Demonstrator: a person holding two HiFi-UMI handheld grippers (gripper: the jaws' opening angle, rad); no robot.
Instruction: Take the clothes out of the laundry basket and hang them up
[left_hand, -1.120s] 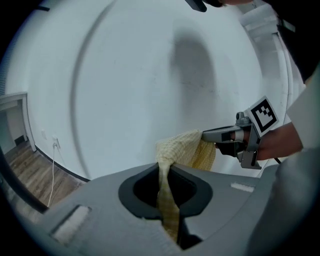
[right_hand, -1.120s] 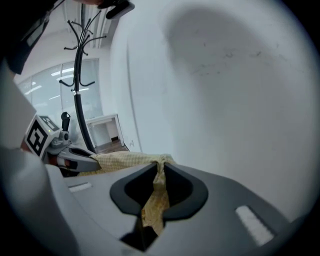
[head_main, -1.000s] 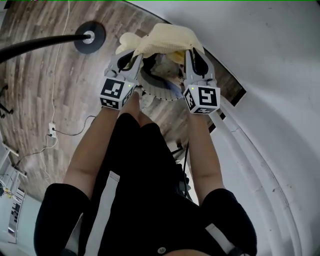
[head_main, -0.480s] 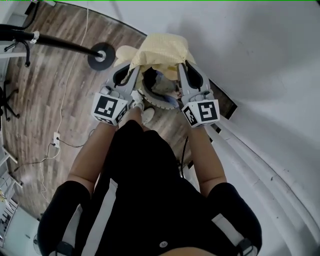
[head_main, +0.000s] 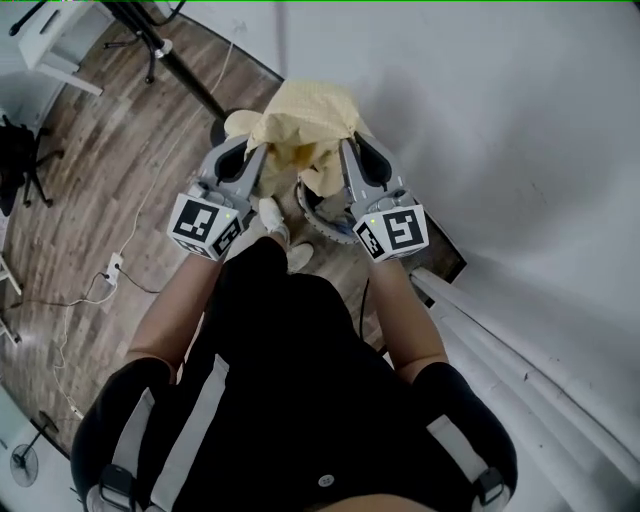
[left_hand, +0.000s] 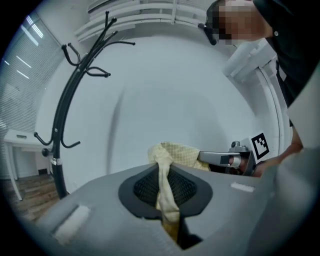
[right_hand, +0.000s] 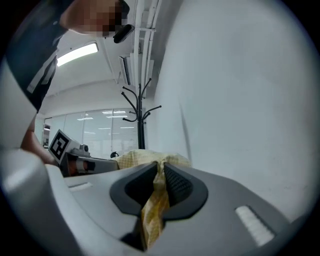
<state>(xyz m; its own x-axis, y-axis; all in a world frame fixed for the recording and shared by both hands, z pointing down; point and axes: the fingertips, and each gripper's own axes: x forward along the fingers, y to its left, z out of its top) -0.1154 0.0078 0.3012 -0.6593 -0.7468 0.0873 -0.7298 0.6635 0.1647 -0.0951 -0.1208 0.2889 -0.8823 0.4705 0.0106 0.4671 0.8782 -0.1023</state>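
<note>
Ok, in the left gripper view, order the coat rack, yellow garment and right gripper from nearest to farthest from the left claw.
1. yellow garment, centre, gripped.
2. right gripper, just to the right.
3. coat rack, far left, well beyond.

head: overhead, steep down | gripper views: level, close-up | shared: yellow garment (head_main: 305, 125), coat stand (left_hand: 59, 140)

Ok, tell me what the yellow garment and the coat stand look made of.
Garment: thin woven cloth, possibly cotton, matte pale yellow with a fine check; it crumples into soft folds. Coat stand: probably painted metal tube, black with a slight sheen; its slim curved hooks suggest that.
</note>
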